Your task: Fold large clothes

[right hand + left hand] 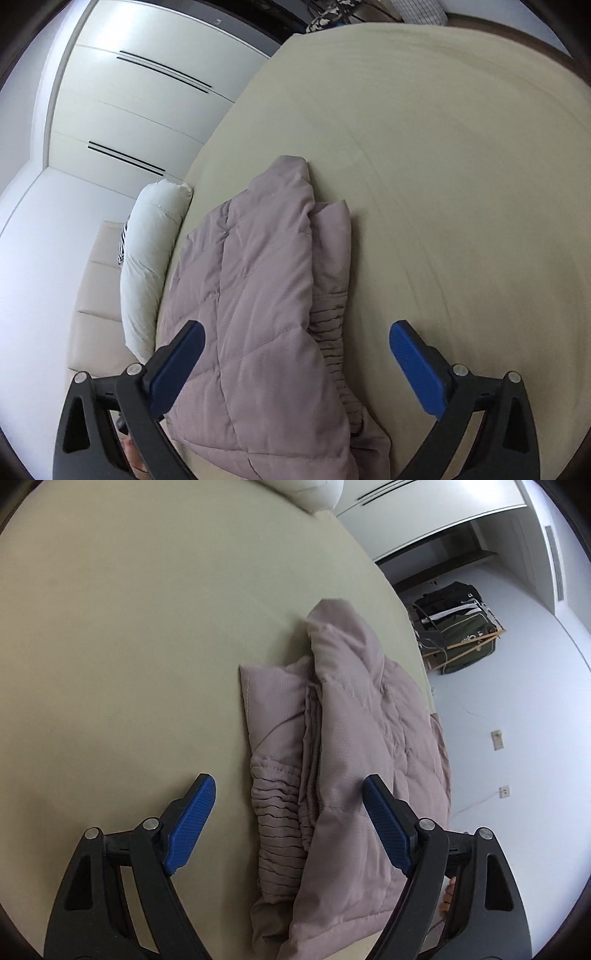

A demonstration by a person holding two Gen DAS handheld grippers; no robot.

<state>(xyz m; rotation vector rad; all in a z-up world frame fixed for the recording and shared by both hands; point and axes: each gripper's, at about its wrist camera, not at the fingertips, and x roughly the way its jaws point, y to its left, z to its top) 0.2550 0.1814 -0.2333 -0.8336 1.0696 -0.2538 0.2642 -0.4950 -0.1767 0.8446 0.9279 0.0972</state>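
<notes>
both hand-held grippers stood wide apart and gripped nothing. left hand-held gripper (pixel 289 788) showed its blue pads (pixel 192 821) spread well open above the bed (pixel 129 646), pointing down at a slant. between those pads, from the left wrist view, lay the elastic cuff (pixel 275 812) of the mauve quilted jacket (pixel 354 738); neither pad pressed on the cloth, though whether the pad at 4 o'clock brushed the jacket i could not tell. right hand-held gripper (pixel 297 334) had its jaws at full spread too, with the jacket (pixel 258 295) lying under and between them, unheld. the jacket sat folded into a long bundle on the beige sheet, running from 6 o'clock toward the middle of each view, near the bed's edge. in the right wrist view a white pillow (pixel 151 258) lay at 9 o'clock just beside the jacket, with a white wardrobe (pixel 140 107) behind it at 10 o'clock. in the left wrist view a dark bag (pixel 458 624) rested on a wooden rack at 2 o'clock, well apart from the bed.
</notes>
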